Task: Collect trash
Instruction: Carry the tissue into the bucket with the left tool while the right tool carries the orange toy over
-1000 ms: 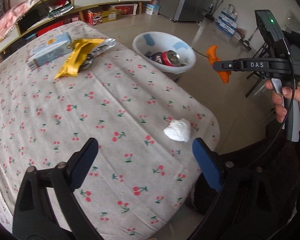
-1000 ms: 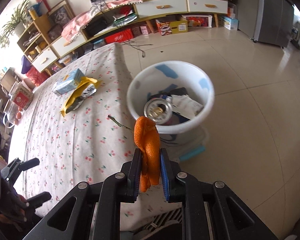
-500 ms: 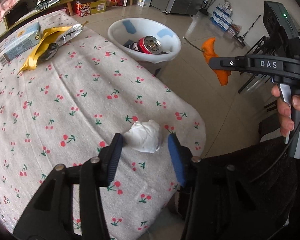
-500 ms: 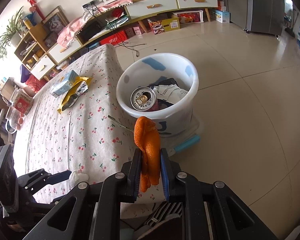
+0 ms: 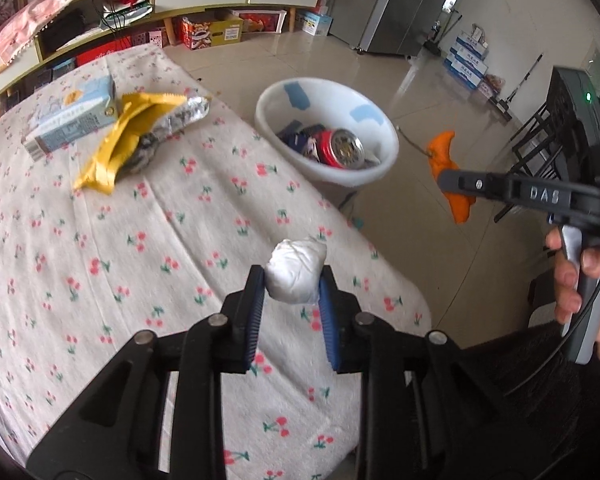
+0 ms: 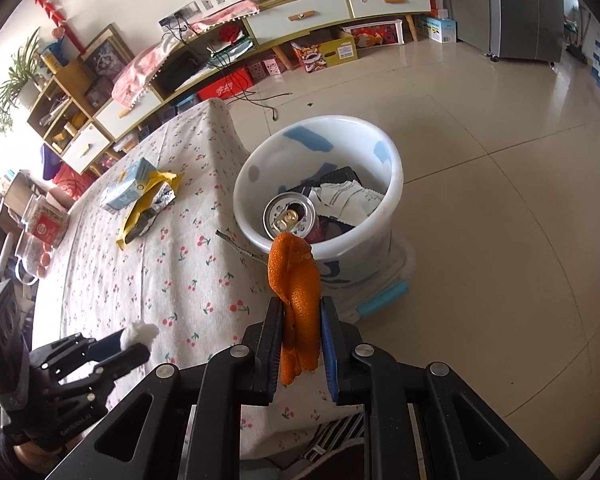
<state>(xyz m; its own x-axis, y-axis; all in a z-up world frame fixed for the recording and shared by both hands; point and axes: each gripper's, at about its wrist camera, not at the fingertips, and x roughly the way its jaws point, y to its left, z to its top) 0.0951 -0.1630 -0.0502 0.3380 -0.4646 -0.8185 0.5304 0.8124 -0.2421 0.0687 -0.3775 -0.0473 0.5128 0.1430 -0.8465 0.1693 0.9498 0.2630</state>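
Both jaws are closed on trash: your left gripper (image 5: 292,294) pinches the white tissue wad (image 5: 296,276) above the tablecloth (image 5: 100,260), well short of the white bin (image 6: 380,240), and your right gripper (image 6: 300,330) clamps the orange peel (image 6: 296,300) just beside the bin's near rim. Inside the bin you already have a can (image 6: 290,216) and paper. Beyond the bin's far-left side, a yellow wrapper (image 5: 128,140) and blue carton (image 5: 72,120) remain on the cloth. The peel hangs lengthwise, its top toward the bin; the wad is roundish, with no clear long axis.
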